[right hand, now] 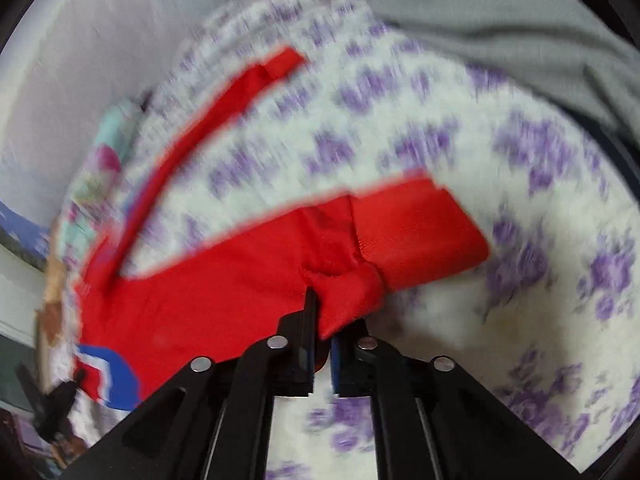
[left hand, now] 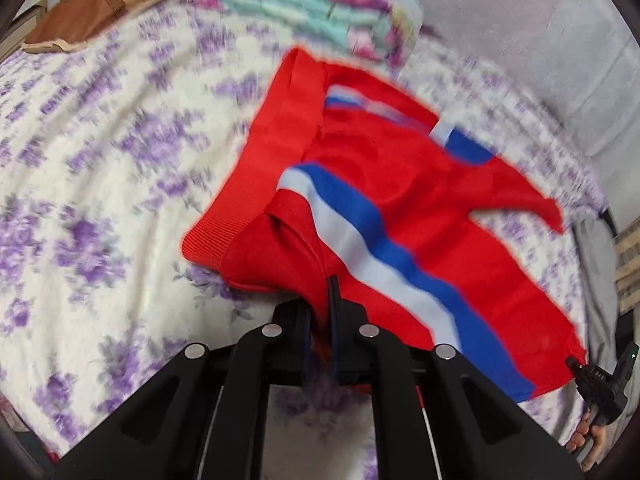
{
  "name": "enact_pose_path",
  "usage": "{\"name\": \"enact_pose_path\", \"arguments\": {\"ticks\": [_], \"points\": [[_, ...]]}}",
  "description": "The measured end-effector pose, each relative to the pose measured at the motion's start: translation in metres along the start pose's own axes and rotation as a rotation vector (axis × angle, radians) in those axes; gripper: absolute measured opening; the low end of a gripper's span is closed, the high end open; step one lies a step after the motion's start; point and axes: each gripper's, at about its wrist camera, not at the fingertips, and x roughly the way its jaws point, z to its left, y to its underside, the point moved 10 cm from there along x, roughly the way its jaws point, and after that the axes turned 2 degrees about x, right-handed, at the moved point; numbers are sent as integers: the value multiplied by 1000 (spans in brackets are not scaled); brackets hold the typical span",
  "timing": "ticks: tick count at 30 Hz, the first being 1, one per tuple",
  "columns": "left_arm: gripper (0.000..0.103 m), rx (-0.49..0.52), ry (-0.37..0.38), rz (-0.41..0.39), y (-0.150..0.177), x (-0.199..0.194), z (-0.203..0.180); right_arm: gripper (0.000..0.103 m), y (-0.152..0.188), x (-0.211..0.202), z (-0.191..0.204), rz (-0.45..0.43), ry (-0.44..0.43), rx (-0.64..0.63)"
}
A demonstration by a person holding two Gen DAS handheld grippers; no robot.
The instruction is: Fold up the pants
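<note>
Left gripper [left hand: 320,300] nearly closed, pinching red fabric of the pants [left hand: 384,216] close to the ribbed waistband. Right gripper [right hand: 322,320] likewise narrow, clamped on a bunched fold of the pants [right hand: 224,288] beside a ribbed cuff. Pants red with a blue and white side stripe, partly raised off the bed sheet [left hand: 100,168], white with purple flowers. Folded turquoise blanket [left hand: 304,8] lying beyond, near the wall. Both views blurred.

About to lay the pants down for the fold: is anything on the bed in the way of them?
Nothing visible blocks them. Both the left hand-held gripper and the right hand-held gripper already clamp the red pants. The bedspread below looks bare; the folded blanket sits beyond the pants.
</note>
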Motion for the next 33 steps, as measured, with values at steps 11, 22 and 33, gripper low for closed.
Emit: {"name": "enact_pose_path", "arguments": {"ticks": [11, 22, 33], "points": [[71, 162, -72, -152, -28, -91, -15, 73, -38, -78, 18, -140, 194, -192], [54, 152, -108, 113, -144, 60, -39, 73, -225, 39, 96, -37, -102, 0], [29, 185, -179, 99, -153, 76, -34, 9, -263, 95, 91, -64, -100, 70]]}}
